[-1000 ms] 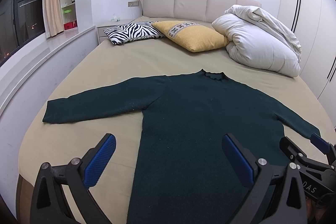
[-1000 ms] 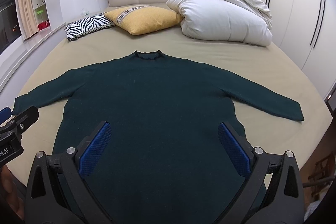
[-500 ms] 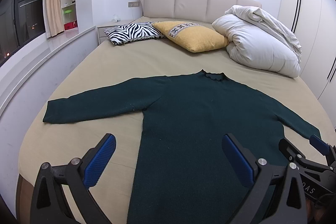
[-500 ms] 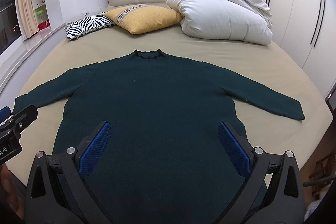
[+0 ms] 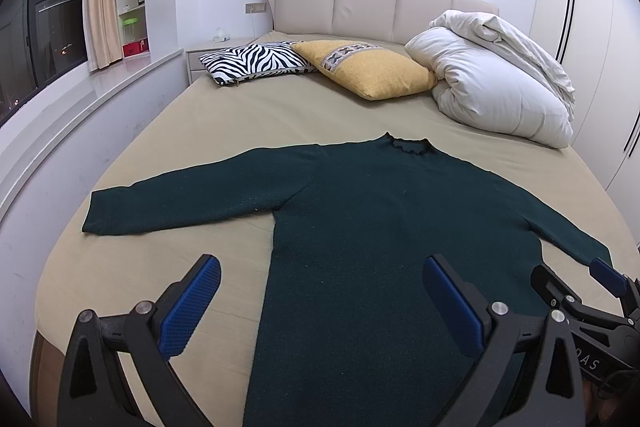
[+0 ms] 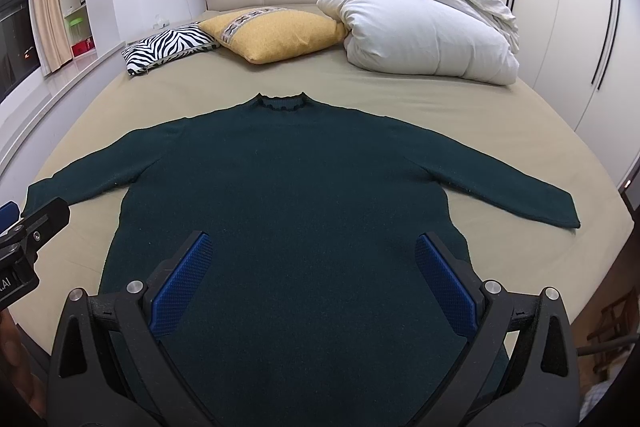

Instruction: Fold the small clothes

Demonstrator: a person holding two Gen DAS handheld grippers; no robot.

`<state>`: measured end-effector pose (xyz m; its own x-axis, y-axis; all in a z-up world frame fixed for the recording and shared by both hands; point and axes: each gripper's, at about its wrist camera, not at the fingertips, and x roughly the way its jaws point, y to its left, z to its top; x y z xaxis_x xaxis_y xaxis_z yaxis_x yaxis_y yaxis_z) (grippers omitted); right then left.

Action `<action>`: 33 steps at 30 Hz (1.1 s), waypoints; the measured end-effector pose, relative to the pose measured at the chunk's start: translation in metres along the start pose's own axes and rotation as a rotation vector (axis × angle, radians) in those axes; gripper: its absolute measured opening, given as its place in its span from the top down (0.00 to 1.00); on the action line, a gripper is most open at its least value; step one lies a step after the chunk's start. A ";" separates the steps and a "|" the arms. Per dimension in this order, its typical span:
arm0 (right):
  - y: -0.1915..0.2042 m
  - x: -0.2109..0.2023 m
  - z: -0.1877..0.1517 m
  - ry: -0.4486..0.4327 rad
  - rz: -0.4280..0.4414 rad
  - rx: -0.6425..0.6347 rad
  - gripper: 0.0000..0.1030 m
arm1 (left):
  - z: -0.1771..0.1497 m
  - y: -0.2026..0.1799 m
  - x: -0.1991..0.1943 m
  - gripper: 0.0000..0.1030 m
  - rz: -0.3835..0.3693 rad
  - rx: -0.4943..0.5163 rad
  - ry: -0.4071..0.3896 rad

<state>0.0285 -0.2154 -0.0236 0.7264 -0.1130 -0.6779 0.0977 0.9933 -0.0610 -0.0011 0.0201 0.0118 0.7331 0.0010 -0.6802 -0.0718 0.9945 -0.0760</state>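
A dark green long-sleeved sweater (image 5: 380, 211) (image 6: 296, 179) lies flat on the beige bed (image 5: 224, 115) (image 6: 460, 99), collar toward the headboard and both sleeves spread out sideways. My left gripper (image 5: 320, 279) hovers open over the sweater's lower left edge, nothing between its blue pads. Over the sweater's lower middle my right gripper (image 6: 312, 259) is open too, also holding nothing. The right gripper's tip shows at the right edge of the left wrist view, and the left one's tip at the left edge of the right wrist view.
A zebra pillow (image 5: 256, 61), a yellow pillow (image 5: 372, 69) and a rolled white duvet (image 5: 500, 83) lie by the headboard (image 5: 368, 3). A window ledge (image 5: 80, 107) runs along the bed's left side. White wardrobe doors (image 6: 580, 7) stand on the right.
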 end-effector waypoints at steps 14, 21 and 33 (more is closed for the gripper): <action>0.001 0.002 -0.001 0.006 0.001 -0.001 0.00 | -0.001 0.000 0.000 0.00 0.000 -0.002 0.000; 0.002 0.002 -0.002 0.009 0.001 -0.002 0.00 | -0.001 0.000 0.000 0.00 -0.001 -0.002 0.001; 0.003 0.008 -0.004 0.019 0.004 -0.002 0.00 | -0.006 0.000 0.003 0.00 0.013 -0.002 0.014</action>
<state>0.0323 -0.2129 -0.0322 0.7136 -0.1088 -0.6921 0.0939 0.9938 -0.0595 -0.0031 0.0191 0.0059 0.7228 0.0123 -0.6910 -0.0824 0.9942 -0.0685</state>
